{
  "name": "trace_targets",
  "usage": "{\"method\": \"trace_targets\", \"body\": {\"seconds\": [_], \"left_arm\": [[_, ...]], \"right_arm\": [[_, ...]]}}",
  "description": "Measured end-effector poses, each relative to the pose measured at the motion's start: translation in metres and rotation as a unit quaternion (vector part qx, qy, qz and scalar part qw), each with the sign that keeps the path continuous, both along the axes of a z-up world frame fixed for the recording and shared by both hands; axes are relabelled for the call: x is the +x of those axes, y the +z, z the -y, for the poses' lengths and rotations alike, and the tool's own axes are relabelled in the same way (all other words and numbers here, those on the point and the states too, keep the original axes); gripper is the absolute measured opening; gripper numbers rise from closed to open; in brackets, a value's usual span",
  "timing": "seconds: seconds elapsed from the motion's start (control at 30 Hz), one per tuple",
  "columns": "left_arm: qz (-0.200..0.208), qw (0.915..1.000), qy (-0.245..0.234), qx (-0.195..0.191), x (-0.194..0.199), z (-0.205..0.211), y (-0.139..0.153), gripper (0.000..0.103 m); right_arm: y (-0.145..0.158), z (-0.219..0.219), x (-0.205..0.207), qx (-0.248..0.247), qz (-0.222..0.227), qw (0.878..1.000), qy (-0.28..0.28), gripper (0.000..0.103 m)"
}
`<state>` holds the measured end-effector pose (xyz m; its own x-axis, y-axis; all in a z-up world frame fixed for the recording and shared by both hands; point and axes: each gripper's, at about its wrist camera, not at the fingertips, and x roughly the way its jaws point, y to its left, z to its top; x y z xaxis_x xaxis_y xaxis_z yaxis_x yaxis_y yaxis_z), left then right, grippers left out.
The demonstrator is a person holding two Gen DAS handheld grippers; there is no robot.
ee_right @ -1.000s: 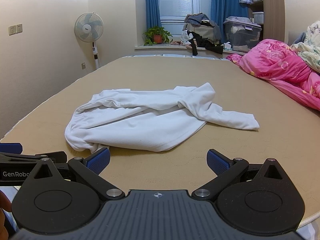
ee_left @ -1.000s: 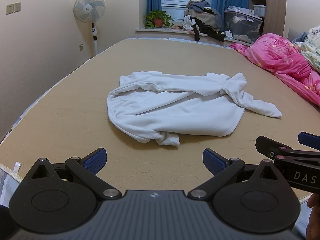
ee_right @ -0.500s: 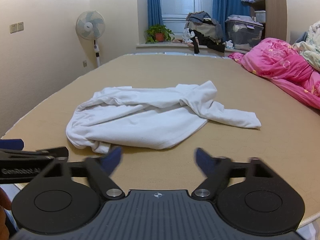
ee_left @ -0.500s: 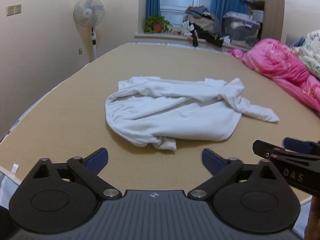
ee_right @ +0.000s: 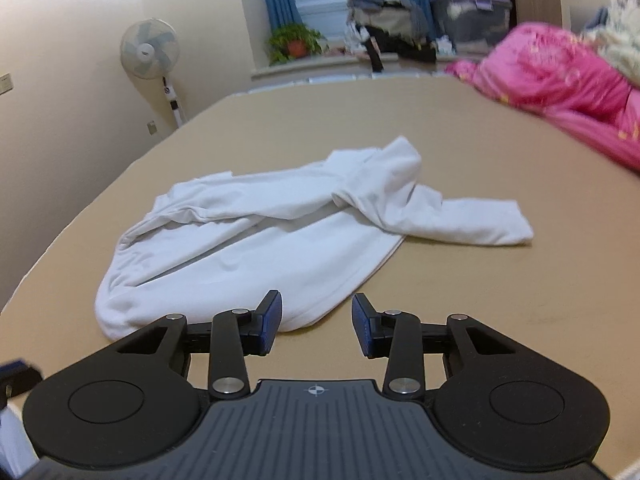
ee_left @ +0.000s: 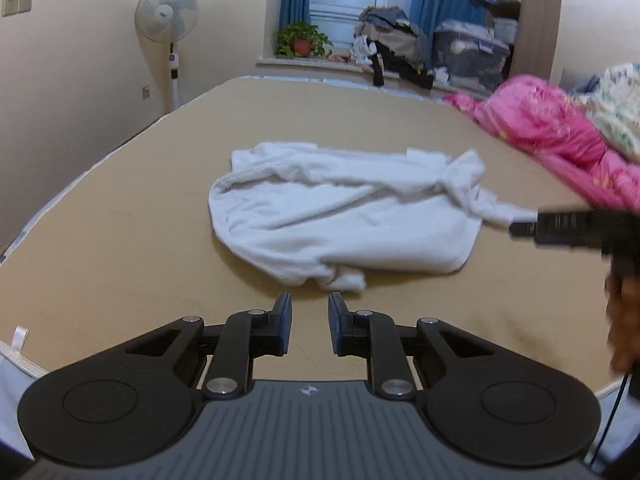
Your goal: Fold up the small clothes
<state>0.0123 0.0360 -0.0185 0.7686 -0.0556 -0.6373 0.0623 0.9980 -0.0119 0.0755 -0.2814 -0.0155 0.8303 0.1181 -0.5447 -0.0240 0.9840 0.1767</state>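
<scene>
A crumpled white long-sleeved top [ee_left: 344,216] [ee_right: 256,236] lies on the tan bed [ee_left: 120,248], one sleeve stretched to the right. My left gripper [ee_left: 309,316] hovers just short of the garment's bunched near edge; its jaws are closing with nothing between them. My right gripper [ee_right: 316,316] hangs above the garment's near hem; its jaws are closing too, and only air is between the blue pads. In the left wrist view the right gripper [ee_left: 560,224] appears blurred at the right edge, near the sleeve's end.
A pink quilt [ee_left: 560,140] [ee_right: 560,76] is piled along the bed's right side. A standing fan [ee_left: 168,20] is by the left wall. A windowsill with a potted plant [ee_left: 302,40], clothes and storage boxes lies beyond the bed's far end.
Both grippers' jaws have narrowed from wide open. The right gripper has moved forward and rightward toward the garment and rolled slightly. The left gripper has edged a little closer to the garment.
</scene>
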Motion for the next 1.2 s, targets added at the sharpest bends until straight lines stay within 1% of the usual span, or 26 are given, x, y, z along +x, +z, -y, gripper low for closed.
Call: {"method": "trace_targets", "body": {"seconds": [0.13,0.17,0.23,0.3,0.33,0.4,0.43,0.47,0.5,0.53,0.57,0.6,0.63,0.67,0.7,0.73,0.77,0.8,0.83,0.87,0.93,0.97,1.0,1.1,1.17,1.2], "left_arm": [[-0.034,0.9993,-0.001,-0.013,0.028,-0.007,-0.015,0.022],[-0.044,0.9986,0.001,-0.027,0.04,-0.009,-0.018,0.022],[-0.053,0.9969,0.001,-0.058,0.058,-0.01,-0.025,0.024],[-0.076,0.9939,0.011,-0.079,0.079,-0.01,-0.042,0.025],[-0.097,0.991,0.021,-0.089,0.09,-0.01,-0.052,0.025],[-0.118,0.9863,0.035,-0.109,0.107,-0.01,-0.068,0.025],[-0.125,0.9844,0.039,-0.117,0.113,-0.01,-0.074,0.028],[-0.132,0.9828,0.041,-0.123,0.119,-0.009,-0.081,0.04],[-0.133,0.9818,0.039,-0.13,0.125,-0.007,-0.086,0.047],[-0.13,0.9811,0.033,-0.14,0.127,-0.004,-0.087,0.058],[-0.119,0.9833,0.023,-0.136,0.13,0.0,-0.09,0.062],[-0.113,0.9851,0.021,-0.128,0.133,0.006,-0.09,0.062],[-0.107,0.9874,0.022,-0.115,0.136,0.01,-0.092,0.058],[-0.105,0.9892,0.026,-0.099,0.136,0.014,-0.094,0.043],[-0.101,0.9908,0.03,-0.084,0.138,0.017,-0.096,0.034],[-0.099,0.9918,0.035,-0.073,0.138,0.02,-0.096,0.021],[-0.096,0.9924,0.038,-0.066,0.137,0.02,-0.096,0.017],[-0.094,0.9926,0.038,-0.067,0.137,0.02,-0.094,0.015],[-0.09,0.993,0.039,-0.065,0.136,0.019,-0.091,0.013],[-0.084,0.9941,0.04,-0.055,0.134,0.018,-0.084,0.012],[-0.074,0.9951,0.033,-0.056,0.128,0.01,-0.065,0.011],[-0.064,0.9954,0.028,-0.065,0.125,0.001,-0.049,0.01],[-0.056,0.9961,0.022,-0.065,0.119,-0.007,-0.034,0.01],[-0.035,0.9973,0.0,-0.065,0.1,-0.035,0.014,0.01],[-0.041,0.9968,-0.016,-0.066,0.082,-0.055,0.042,0.009],[-0.046,0.9964,-0.027,-0.065,0.07,-0.065,0.057,0.009]], "right_arm": [[-0.016,0.007,0.041,0.04,-0.034,0.999,0.0,0.041],[-0.026,0.007,0.05,0.065,-0.058,0.996,0.001,0.041],[-0.034,0.01,0.07,0.063,-0.069,0.996,-0.001,0.042],[-0.047,0.016,0.091,0.08,-0.088,0.993,-0.009,0.043],[-0.05,0.018,0.099,0.087,-0.087,0.992,-0.012,0.046],[-0.06,0.023,0.117,0.102,-0.094,0.99,-0.017,0.05],[-0.065,0.025,0.126,0.105,-0.095,0.99,-0.017,0.053],[-0.072,0.026,0.134,0.107,-0.098,0.989,-0.017,0.056],[-0.076,0.027,0.141,0.109,-0.099,0.989,-0.016,0.058],[-0.082,0.028,0.148,0.112,-0.101,0.988,-0.013,0.06],[-0.087,0.028,0.154,0.112,-0.097,0.989,-0.006,0.062],[-0.088,0.026,0.159,0.106,-0.09,0.99,-0.001,0.064],[-0.089,0.024,0.163,0.096,-0.082,0.992,0.004,0.064],[-0.09,0.022,0.167,0.086,-0.075,0.993,0.006,0.064],[-0.09,0.021,0.17,0.083,-0.07,0.994,0.005,0.064],[-0.09,0.02,0.174,0.079,-0.063,0.995,0.003,0.061],[-0.091,0.018,0.176,0.069,-0.055,0.996,-0.005,0.046],[-0.092,0.016,0.177,0.053,-0.047,0.997,-0.013,0.037],[-0.092,0.016,0.18,0.044,-0.039,0.998,-0.018,0.019],[-0.092,0.019,0.179,0.051,-0.035,0.998,-0.02,0.008],[-0.085,0.029,0.176,0.083,-0.03,0.996,-0.029,0.006],[-0.075,0.035,0.17,0.093,-0.019,0.995,-0.034,0.006],[-0.065,0.041,0.164,0.103,-0.009,0.994,-0.035,0.006],[-0.016,0.064,0.127,0.149,0.017,0.988,-0.033,0.005],[0.015,0.068,0.093,0.144,0.027,0.989,-0.022,0.005],[0.029,0.068,0.072,0.135,0.024,0.99,-0.014,0.005]]}}
